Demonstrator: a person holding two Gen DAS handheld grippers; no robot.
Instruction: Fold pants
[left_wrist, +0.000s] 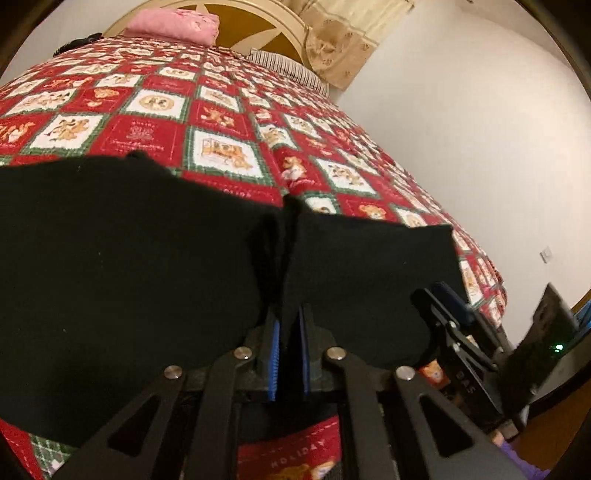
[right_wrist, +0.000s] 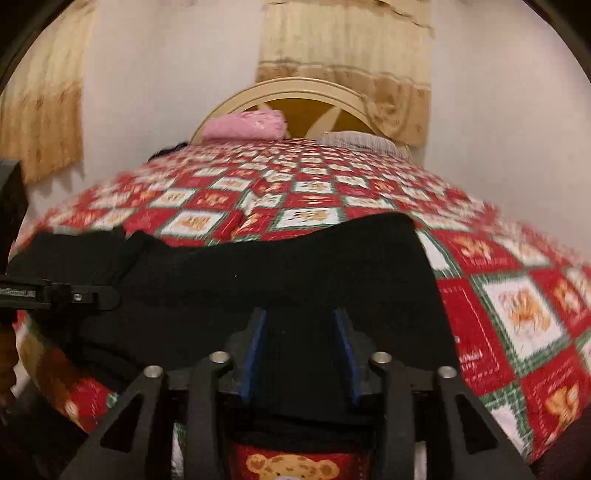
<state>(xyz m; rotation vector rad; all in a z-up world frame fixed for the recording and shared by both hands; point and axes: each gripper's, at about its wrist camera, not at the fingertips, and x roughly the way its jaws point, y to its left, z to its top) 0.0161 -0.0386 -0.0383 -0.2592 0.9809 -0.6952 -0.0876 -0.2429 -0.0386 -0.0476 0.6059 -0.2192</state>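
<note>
The left gripper (left_wrist: 289, 314) is clamped on the black pants (left_wrist: 129, 277), its blue pads pinching a bunched ridge of cloth at the near edge of the bedspread (left_wrist: 229, 122). The right gripper (right_wrist: 301, 317) has its jaws apart, with dark pants cloth lying between the blue pads; the pads do not visibly press on it. In the left wrist view the right gripper stands just to the right of the pinched cloth, at the pants' right corner. The pants lie spread across the near end of the red, white and green teddy-bear bedspread, which is blurred in the right wrist view. At the far end of the bedspread rest a pink folded cloth (right_wrist: 245, 125) and a striped pillow (right_wrist: 364, 142), against a rounded headboard (right_wrist: 295, 98). Beyond the headboard hang beige curtains (right_wrist: 347, 48).
</note>
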